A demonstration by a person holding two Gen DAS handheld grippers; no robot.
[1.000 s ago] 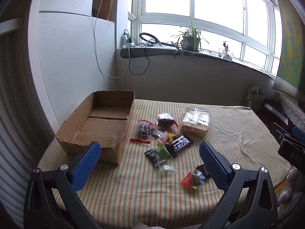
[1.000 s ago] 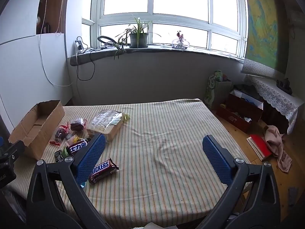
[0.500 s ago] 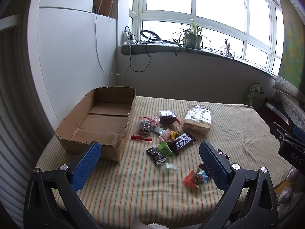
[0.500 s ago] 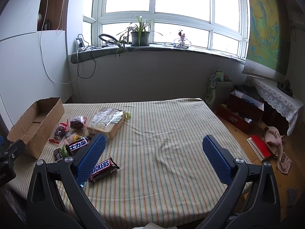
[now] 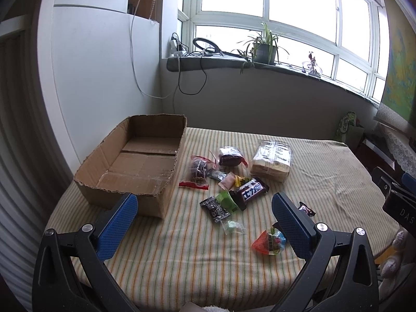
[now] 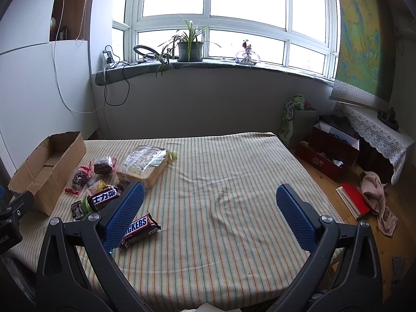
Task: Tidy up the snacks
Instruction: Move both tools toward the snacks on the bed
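Left gripper [image 5: 204, 219] up close: 2 black angular arms, each tipped with a blue pad [image 5: 115, 225] in a fine cross-hatched grip texture. A round silver screw head sits on each arm just behind the pad, with another further back, so 4 show. Right gripper [image 6: 209, 212] is the same build: black frame, blue textured fingers [image 6: 295, 214], 4 silver screws. Seen from the left wrist view, the right gripper's black body at the frame edge carries white letters "DAS", cut off, plus a small screw and a sliver of blue.
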